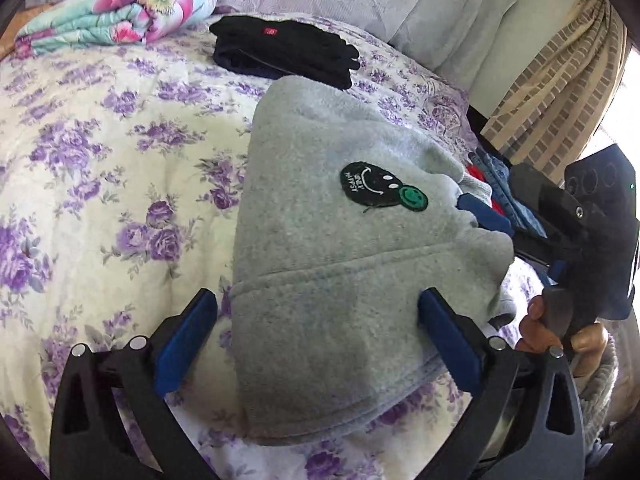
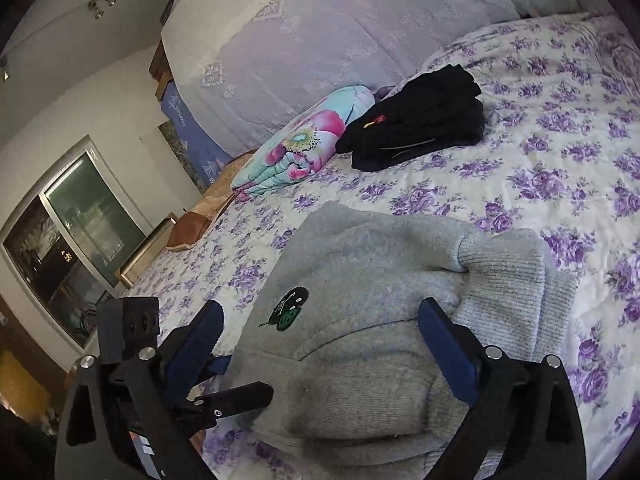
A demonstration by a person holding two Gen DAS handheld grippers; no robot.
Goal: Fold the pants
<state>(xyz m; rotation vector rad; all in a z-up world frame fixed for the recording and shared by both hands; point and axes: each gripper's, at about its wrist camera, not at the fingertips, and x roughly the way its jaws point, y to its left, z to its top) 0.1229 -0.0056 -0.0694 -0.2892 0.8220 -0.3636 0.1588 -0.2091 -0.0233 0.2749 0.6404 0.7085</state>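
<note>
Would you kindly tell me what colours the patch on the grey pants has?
The patch is black with a green smiley face, clearest in the left wrist view.

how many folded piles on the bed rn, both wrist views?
3: grey pants nearest, lying between both open tools; black stack beyond them mid-bed; floral quilt by the headboard. More clothes lie at the bed's edge, mostly hidden.

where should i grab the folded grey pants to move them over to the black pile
Probably the thick folded edge nearest the grippers. The grey pants lie flat in a stacked bundle on the bedspread, so a low approach from the near side, jaws over all layers, should keep the fold. Avoid the loose ribbed cuff.
</note>
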